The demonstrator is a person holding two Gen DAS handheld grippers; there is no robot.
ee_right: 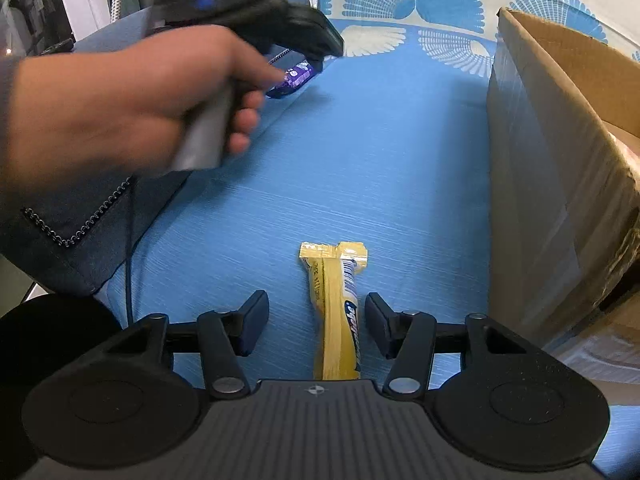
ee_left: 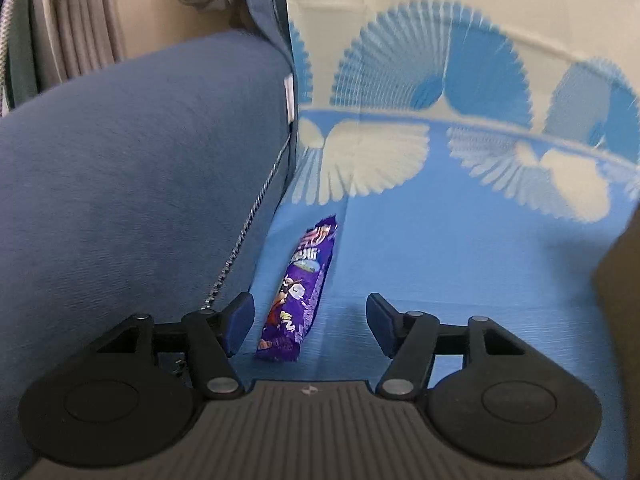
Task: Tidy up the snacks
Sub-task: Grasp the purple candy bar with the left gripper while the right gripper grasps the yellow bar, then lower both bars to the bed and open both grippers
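Fingers apart on left gripper around purple snack; right gripper apart around yellow snack (no contact), beside cardboard box.

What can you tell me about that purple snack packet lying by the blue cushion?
The purple snack packet is a long, slim, glossy wrapper with cartoon figures and bright lettering, its ends crimped flat. It looks sealed and lies flat on the blue patterned sheet, close beside the blue cushion. The left claw frames its near end with fingers apart, not touching it.
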